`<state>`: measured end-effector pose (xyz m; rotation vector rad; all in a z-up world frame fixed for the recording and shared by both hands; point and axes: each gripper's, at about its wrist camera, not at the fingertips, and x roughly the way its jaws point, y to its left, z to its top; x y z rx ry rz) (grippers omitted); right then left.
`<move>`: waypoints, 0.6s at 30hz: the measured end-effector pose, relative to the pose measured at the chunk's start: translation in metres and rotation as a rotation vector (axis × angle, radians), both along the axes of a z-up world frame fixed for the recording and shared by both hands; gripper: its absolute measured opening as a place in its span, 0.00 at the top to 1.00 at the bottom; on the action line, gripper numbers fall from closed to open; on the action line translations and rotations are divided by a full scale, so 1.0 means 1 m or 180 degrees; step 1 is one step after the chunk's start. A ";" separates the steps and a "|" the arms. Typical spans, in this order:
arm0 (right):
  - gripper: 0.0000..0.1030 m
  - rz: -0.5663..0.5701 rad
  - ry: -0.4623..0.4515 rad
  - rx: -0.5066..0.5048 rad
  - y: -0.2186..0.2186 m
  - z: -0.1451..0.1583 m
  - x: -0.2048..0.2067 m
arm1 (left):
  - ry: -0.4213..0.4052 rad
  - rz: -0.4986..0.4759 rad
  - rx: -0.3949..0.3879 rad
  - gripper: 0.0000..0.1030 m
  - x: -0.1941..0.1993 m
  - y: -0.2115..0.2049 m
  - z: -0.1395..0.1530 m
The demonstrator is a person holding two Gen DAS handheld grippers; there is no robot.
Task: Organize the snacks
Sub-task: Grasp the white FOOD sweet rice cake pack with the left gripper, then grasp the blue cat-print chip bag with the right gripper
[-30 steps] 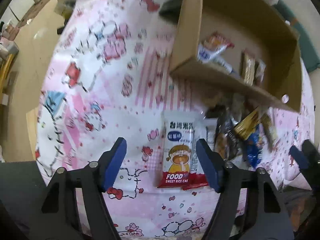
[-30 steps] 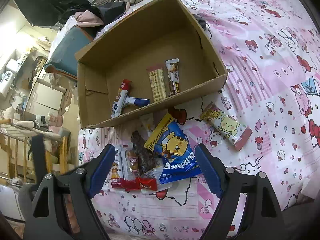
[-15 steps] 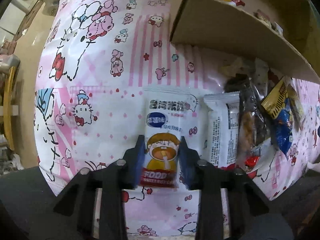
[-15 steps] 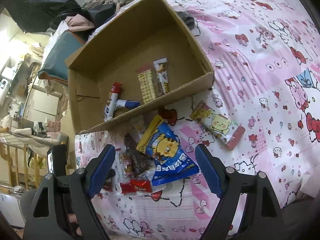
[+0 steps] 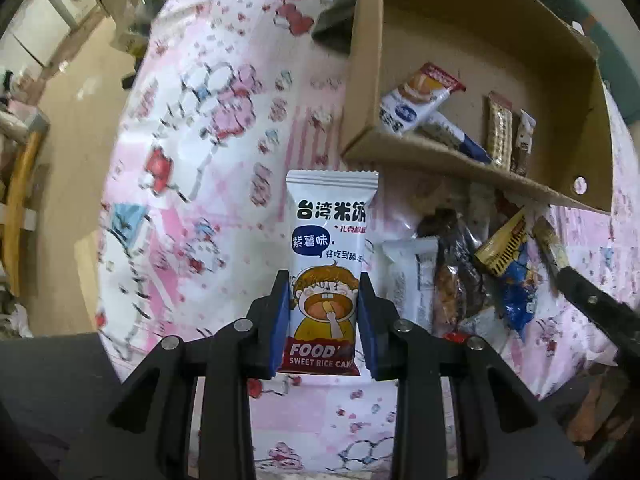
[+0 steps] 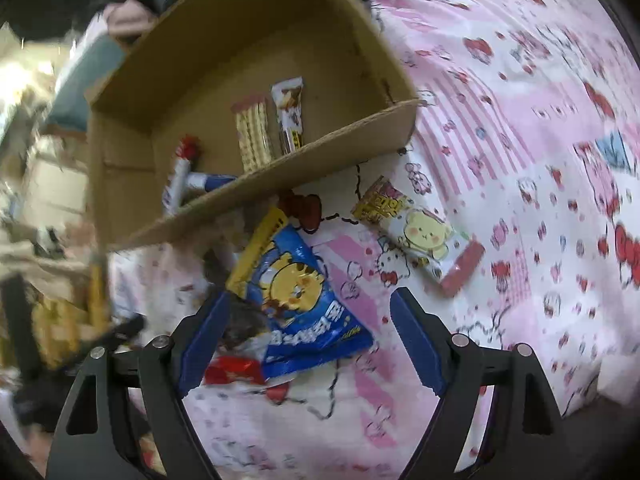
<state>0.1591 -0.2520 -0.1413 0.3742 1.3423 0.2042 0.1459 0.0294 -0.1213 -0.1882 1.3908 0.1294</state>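
Note:
My left gripper [image 5: 323, 300] is shut on a white sweet rice cake packet [image 5: 330, 240] and holds it up above the pink patterned cloth [image 5: 200, 160], short of the cardboard box [image 5: 460, 160]. The box holds several snacks, among them a white and red packet [image 5: 416, 100] and a wafer bar [image 5: 499, 128]. My right gripper [image 6: 310, 332] is open and empty, low over a blue cat-print bag [image 6: 296, 296] in the snack pile. A yellow bear-print packet [image 6: 416, 236] lies apart to the right of it. The box [image 6: 280, 176] stands just behind the pile.
More loose snacks [image 5: 460, 276] lie in a heap in front of the box. The cloth's left edge [image 5: 108, 208] drops to a bare floor. Clothes and furniture crowd behind the box [image 6: 100, 52].
My left gripper closed on the rice cake packet and lifted it off the cloth. My right gripper moved closer to the snack pile and stayed open.

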 end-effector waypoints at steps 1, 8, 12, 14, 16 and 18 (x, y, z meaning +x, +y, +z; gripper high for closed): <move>0.18 0.0069 0.0007 -0.0032 0.005 -0.003 0.003 | 0.0002 0.0008 -0.0007 0.74 -0.001 0.001 0.001; 0.18 0.0654 0.0113 -0.0144 0.040 -0.026 0.022 | 0.0020 0.0060 -0.0135 0.74 -0.002 0.010 0.004; 0.18 0.0794 0.0168 -0.0375 0.051 -0.040 0.021 | -0.0015 0.0050 -0.0194 0.74 -0.001 0.006 0.001; 0.18 0.0789 0.0148 -0.0464 0.051 -0.043 0.019 | -0.0020 0.0044 -0.0183 0.74 -0.001 0.005 0.001; 0.21 0.0762 0.0139 -0.0457 0.048 -0.045 0.017 | -0.0011 0.0042 -0.0187 0.74 0.000 0.004 0.000; 0.46 0.0800 0.0126 -0.0467 0.048 -0.044 0.014 | -0.0007 0.0028 -0.0164 0.74 0.001 0.002 -0.002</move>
